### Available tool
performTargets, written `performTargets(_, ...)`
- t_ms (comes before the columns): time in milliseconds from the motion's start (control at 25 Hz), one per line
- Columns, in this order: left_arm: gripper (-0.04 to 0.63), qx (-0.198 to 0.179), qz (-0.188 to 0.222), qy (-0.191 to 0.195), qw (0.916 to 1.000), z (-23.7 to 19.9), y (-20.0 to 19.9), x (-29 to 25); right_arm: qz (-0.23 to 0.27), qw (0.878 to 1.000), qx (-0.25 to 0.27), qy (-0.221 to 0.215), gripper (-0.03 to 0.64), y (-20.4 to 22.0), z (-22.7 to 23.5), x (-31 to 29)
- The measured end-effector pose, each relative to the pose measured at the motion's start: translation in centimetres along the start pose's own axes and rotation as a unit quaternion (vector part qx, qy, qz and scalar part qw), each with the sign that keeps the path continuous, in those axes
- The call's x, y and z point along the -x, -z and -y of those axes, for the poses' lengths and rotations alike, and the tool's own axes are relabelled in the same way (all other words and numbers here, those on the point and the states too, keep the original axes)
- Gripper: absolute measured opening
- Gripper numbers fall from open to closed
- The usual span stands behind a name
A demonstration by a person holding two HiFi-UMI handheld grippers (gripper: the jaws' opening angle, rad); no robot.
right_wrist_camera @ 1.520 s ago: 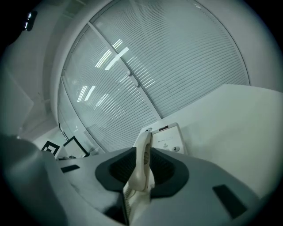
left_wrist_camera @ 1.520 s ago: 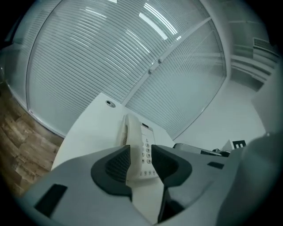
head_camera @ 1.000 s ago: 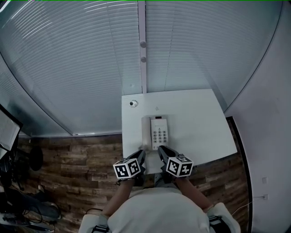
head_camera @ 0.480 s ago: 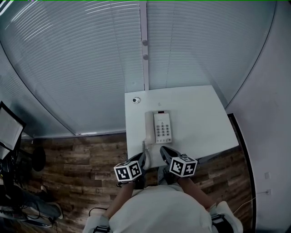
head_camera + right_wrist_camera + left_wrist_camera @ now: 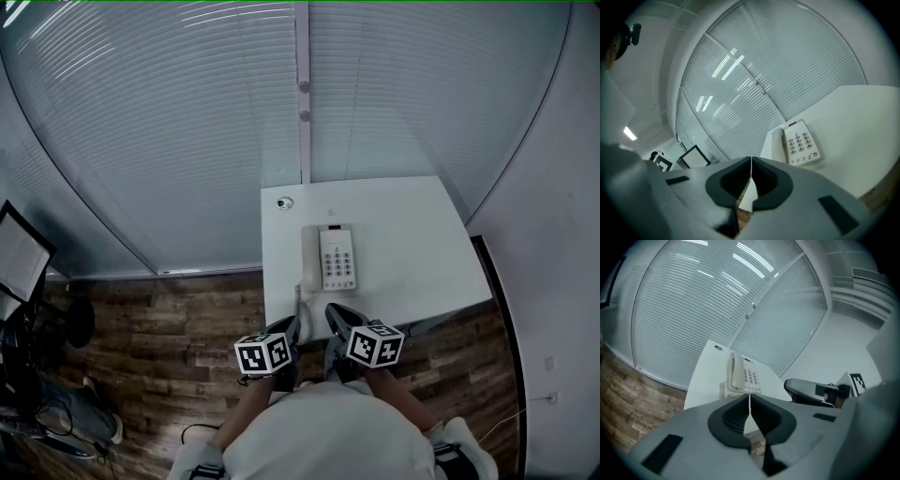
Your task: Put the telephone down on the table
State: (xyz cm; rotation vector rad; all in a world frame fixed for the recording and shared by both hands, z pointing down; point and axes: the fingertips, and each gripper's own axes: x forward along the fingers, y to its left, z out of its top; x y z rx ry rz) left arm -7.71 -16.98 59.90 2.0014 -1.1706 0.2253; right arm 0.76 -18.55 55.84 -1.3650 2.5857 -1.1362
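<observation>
A cream telephone (image 5: 329,257) is lying flat on the white table (image 5: 412,234), its handset sitting in the cradle and nothing touching it. Both tools are drawing back toward the person. A second ago their tips were right at the telephone's near end, and now they are hovering clear of it at the table's near edge. The left gripper (image 5: 292,326) and right gripper (image 5: 334,312) are each pressed together, pinching nothing. The put-down is looking finished, with only the retreat going on.
</observation>
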Motion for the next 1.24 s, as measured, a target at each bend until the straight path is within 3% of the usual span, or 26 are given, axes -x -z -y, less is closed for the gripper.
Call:
performTargets(240,0.031,0.001,-0.01,0.003,0.9999,-0.1,0.6,-0.1,0.013,1.0,-0.027,-0.007,0.023,0.1,0.2,0.0)
performTargets(880,0.031,0.027,-0.015,-0.005,0.9995,-0.8,0.9,-0.5,-0.01,1.0,-0.018,-0.007,0.02,0.1,0.8,-0.6)
performTargets(1240,0.031,0.021,-0.022,-0.001,0.9995,-0.6,0.6,-1.4,-0.007,1.0,-0.013,-0.004,0.02,-0.3,1.2,-0.4)
